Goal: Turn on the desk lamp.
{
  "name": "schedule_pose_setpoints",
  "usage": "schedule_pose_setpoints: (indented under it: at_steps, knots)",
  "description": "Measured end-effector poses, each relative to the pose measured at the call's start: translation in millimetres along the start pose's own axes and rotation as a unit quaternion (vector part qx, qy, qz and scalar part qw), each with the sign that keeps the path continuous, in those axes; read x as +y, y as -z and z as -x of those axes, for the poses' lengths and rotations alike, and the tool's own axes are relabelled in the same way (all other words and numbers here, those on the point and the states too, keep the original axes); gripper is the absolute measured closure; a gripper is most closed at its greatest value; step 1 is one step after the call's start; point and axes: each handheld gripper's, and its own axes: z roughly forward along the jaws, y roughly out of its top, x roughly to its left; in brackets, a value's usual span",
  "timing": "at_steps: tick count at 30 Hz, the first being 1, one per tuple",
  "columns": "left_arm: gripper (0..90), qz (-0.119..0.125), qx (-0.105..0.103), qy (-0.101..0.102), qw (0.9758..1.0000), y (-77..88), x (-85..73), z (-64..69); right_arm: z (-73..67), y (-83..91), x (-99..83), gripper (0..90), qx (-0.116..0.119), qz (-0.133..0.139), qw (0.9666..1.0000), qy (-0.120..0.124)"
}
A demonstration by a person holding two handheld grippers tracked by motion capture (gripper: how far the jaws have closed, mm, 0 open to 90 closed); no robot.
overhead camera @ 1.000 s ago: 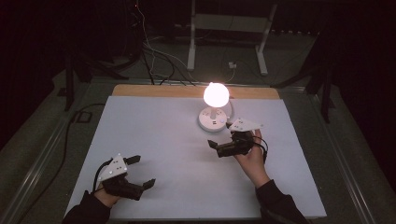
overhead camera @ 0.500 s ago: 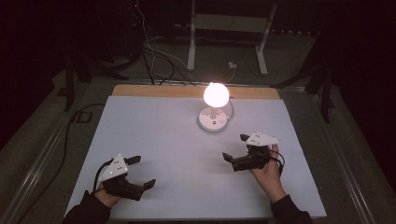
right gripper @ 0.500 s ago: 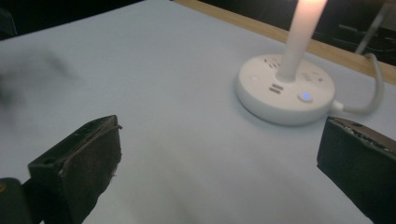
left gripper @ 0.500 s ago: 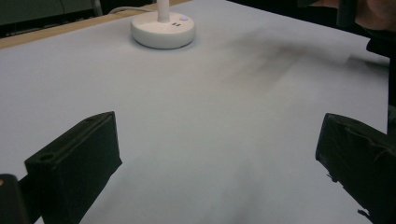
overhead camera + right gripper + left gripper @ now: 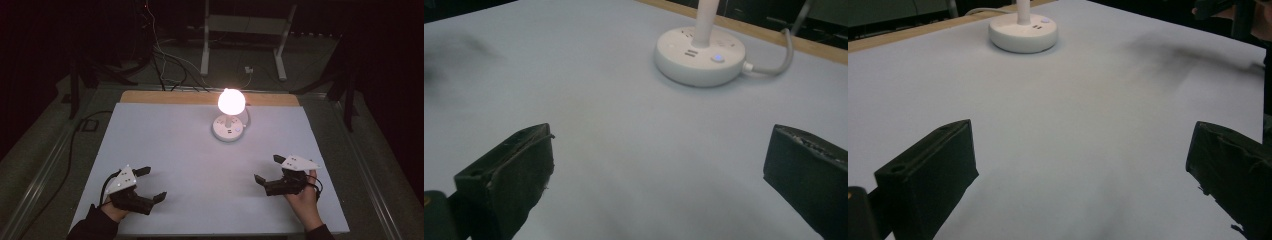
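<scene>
a small white lamp point(image 5: 229, 118) stands lit near the far middle of the pale tabletop point(image 5: 175, 150). the left claw point(image 5: 145, 186) and right claw point(image 5: 267, 171) rest at the near corners, both released, jaws wide, grasping nothing, well apart from the lamp. with the bulb glowing, the work looks done. the right gripper view adds the base's lit blue button point(image 5: 718, 58) and cord point(image 5: 781, 60).

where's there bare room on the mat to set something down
Bare mat lies between the left tongs and right tongs, and from there up to the lamp. Tightest spot: the lamp's base and cord by the far edge.
</scene>
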Motion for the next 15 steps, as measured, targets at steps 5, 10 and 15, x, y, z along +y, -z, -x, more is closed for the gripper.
schedule_pose_setpoints:
  at_steps: [5, 10, 15]
  knots:
    - [0.4, -0.001, -0.001, 0.0, 1.0, -0.6, 0.1, 0.3, 3.1, 9.5, -15.9, 0.0, -0.012, -0.011, 0.9999, -0.007]
    - [0.4, 0.0, -0.001, 0.001, 1.0, -0.5, 0.2, 0.1, 5.2, 15.1, -28.7, 0.0, -0.021, -0.029, 0.9993, -0.007]
    - [0.4, 0.0, -0.001, 0.0, 1.0, -0.6, 0.2, 0.3, 7.7, 22.8, -39.7, 0.0, -0.034, -0.044, 0.9984, -0.011]
